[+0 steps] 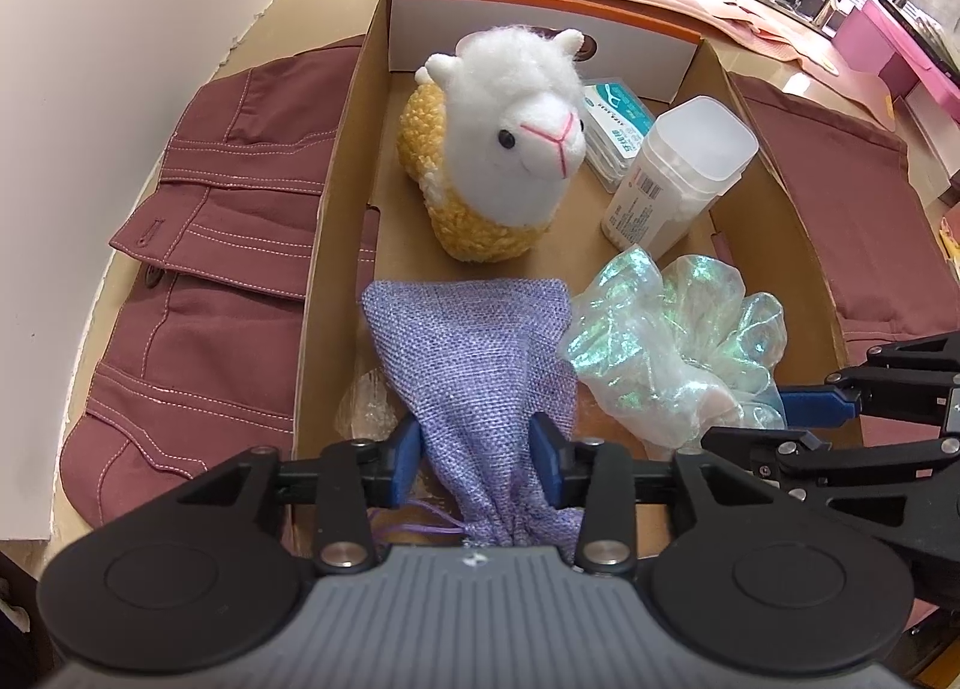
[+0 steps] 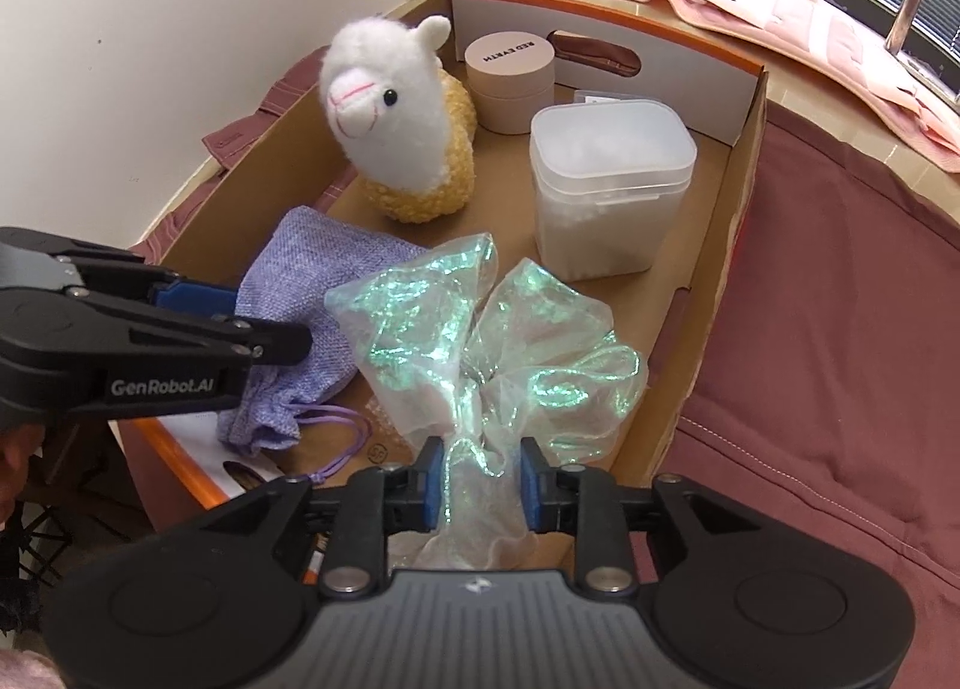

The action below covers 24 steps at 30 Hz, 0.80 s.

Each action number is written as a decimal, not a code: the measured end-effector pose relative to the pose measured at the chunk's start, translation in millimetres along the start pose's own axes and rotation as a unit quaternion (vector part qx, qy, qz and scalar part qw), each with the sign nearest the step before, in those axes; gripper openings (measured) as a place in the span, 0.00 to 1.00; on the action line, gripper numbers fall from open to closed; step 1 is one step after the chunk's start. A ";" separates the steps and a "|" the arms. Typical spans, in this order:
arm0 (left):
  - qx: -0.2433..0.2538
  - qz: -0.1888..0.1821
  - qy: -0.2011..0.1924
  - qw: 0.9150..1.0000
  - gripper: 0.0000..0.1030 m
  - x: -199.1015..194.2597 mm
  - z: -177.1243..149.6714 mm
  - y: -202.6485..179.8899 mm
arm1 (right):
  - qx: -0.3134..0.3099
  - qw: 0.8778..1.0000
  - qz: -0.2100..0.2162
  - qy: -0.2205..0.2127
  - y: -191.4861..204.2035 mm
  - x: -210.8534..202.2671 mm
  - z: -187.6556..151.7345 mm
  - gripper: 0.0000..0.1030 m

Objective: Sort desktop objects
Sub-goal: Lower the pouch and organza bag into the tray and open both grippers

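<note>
You hold two soft pouches over the near end of a cardboard box (image 1: 336, 245), one in each tool. Your left gripper (image 1: 477, 449) has its blue pads pressed into the neck of a lavender burlap drawstring pouch (image 1: 474, 353), pinching just above the cinched cords so the loose body hangs forward into the box. Your right gripper (image 2: 483, 476) brackets the gathered neck of an iridescent organza bag (image 2: 498, 341); the pads appear to touch the fabric lightly, so the grip looks loose rather than firm. Both bags are taken at the neck, likely because that is the only bunched, graspable part of such limp cloth. Farther in, a plush alpaca (image 1: 510, 149) sits upright beside a clear cotton-swab tub (image 2: 609, 185), with a round tan jar (image 2: 510, 80) behind and a teal floss-pick box (image 1: 618, 131) lying flat. The box rests on maroon fabric (image 1: 210, 221). The sorting looks well along, with these two pouches the current items.
</note>
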<state>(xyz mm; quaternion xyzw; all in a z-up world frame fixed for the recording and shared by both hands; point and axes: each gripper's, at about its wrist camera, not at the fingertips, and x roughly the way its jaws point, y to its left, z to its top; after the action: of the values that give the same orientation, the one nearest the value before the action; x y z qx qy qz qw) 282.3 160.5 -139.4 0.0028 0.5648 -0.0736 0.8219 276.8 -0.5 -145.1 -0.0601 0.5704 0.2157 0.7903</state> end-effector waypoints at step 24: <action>0.009 -0.007 -0.070 0.997 0.76 -64.9 -2.6 -5.1 | -0.004 0.998 0.003 -0.066 15.8 -65.3 -6.5 0.51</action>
<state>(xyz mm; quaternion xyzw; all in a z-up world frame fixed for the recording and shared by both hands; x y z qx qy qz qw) 256.4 163.4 -79.7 0.0016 0.5049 -0.0844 0.8590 247.8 -6.3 -84.4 -0.0477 0.5164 0.2239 0.8251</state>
